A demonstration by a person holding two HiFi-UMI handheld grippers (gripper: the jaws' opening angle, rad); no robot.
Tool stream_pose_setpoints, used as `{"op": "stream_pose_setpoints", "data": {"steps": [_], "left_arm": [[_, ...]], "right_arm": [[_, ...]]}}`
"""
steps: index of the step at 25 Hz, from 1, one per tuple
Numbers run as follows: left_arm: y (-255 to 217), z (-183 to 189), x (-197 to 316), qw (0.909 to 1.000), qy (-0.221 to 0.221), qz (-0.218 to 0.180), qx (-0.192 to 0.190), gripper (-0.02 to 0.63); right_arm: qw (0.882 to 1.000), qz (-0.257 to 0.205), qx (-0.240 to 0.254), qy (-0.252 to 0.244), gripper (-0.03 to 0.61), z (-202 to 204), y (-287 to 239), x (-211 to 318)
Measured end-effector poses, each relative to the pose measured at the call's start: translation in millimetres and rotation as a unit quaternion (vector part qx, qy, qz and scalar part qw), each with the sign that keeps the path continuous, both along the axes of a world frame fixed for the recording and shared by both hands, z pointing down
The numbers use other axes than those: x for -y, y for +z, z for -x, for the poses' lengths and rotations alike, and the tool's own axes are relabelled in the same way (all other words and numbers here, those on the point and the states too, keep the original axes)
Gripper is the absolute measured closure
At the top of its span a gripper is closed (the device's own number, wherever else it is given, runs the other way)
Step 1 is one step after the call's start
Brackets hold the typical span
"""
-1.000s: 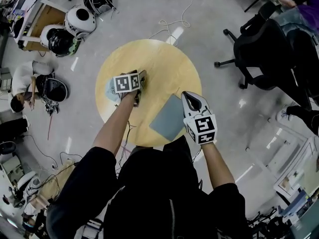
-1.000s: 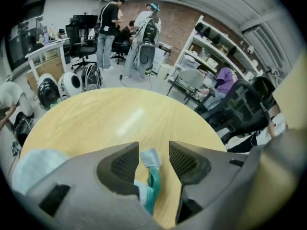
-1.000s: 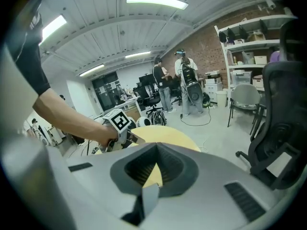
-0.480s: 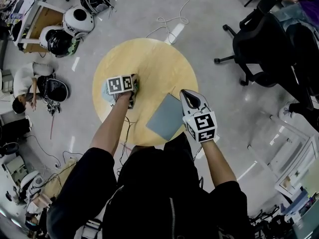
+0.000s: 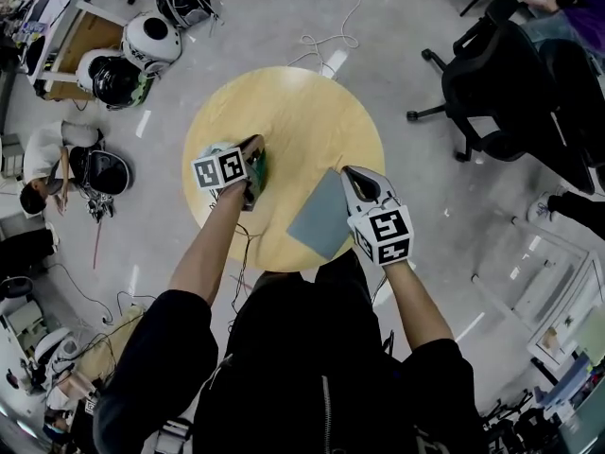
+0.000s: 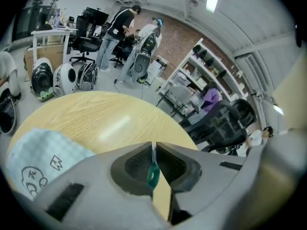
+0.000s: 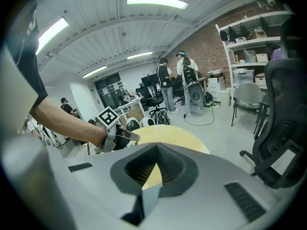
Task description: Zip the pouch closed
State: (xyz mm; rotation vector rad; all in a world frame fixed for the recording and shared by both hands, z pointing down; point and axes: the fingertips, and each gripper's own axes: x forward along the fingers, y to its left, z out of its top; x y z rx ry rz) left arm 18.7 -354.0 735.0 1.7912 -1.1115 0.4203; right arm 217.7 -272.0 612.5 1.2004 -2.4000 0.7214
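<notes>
Over table, left gripper just clamped pouch's green zipper pull; right gripper closed.

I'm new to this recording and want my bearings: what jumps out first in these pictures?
The round wooden table fills the middle of the head view, with a pale blue pouch at its left side and a grey sheet at its right. The left gripper, whose jaws have just been closing, pinches a small green tab.

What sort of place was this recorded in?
Probably a lab or workshop-style office: rolling office chairs, open storage shelves against a brick wall, and cables loose on a bare concrete floor.
</notes>
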Motion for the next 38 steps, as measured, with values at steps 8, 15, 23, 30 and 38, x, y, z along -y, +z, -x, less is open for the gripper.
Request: {"op": "stream_pose_setpoints", "data": {"steps": [8, 15, 23, 30, 38], "left_arm": [[-93.2, -4.3, -16.6, 0.9869, 0.069, -0.124, -0.076, 0.586], [-170.7, 2.6, -48.9, 0.9603, 0.132, -0.214, -0.121, 0.586], [-242.1, -1.0, -93.7, 0.9172, 0.189, -0.291, -0.196, 0.584], [-269.8, -7.5, -143.3, 0.8803, 0.270, -0.312, -0.233, 0.584], [-300.6, 6.9, -193.3, 0.8337, 0.347, -0.309, -0.299, 0.584]], "right_arm": [[0.999, -0.033, 0.010, -0.006, 0.575, 58.4, -37.3, -30.0], [0.998, -0.041, 0.056, 0.004, 0.575, 107.4, -73.7, -57.0], [0.994, -0.052, 0.098, 0.021, 0.570, 138.7, -106.0, -77.7], [0.989, -0.070, 0.126, -0.036, 0.526, 163.7, -126.9, -102.7], [0.976, -0.077, 0.158, -0.132, 0.459, 197.5, -147.6, -131.5]]}}
